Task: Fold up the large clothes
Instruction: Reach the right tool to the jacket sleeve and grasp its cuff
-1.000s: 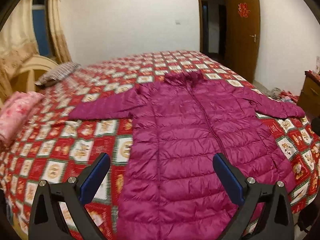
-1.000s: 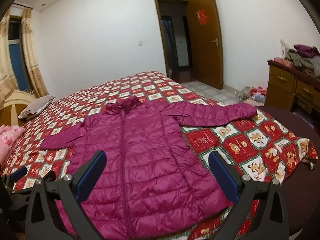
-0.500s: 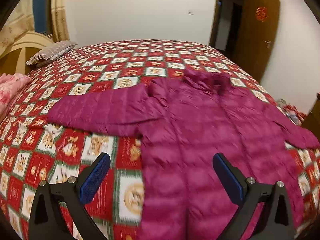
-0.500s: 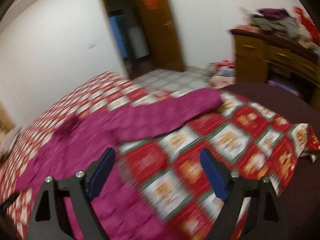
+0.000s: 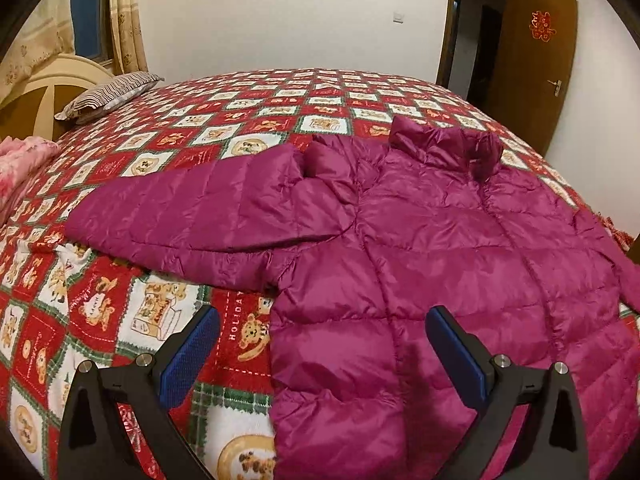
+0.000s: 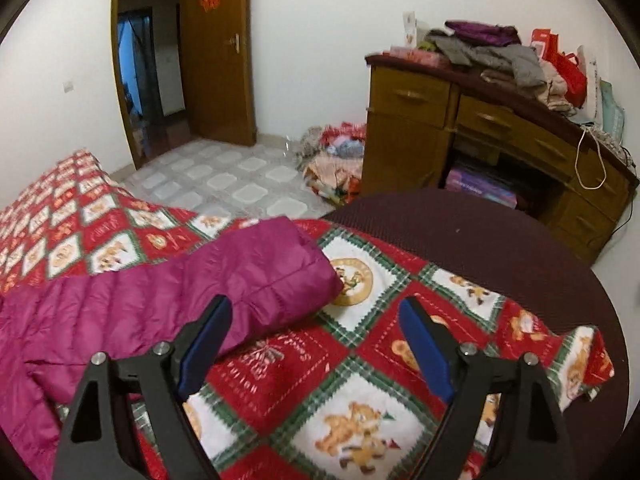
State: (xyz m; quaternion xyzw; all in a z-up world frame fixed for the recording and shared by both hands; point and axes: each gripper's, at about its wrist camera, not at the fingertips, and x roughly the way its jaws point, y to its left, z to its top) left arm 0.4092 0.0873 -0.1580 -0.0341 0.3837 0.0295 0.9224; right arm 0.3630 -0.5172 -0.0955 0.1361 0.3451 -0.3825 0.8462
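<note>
quilted glossy magenta jacket (image 5: 420,248) | both hand-held grippers (image 5: 320,344) (image 6: 316,340) wide, empty

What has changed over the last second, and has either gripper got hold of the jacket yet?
Both grippers swung apart toward the sleeves. The left gripper came lower, over the jacket below its left sleeve. The right gripper turned to the right sleeve cuff, its jaws narrowing slightly but open. Neither holds anything. The jacket lies spread on the bedspread as before.

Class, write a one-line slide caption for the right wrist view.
Open right tongs poised above the jacket's sleeve cuff, spread flat on a patterned bedspread.
</note>
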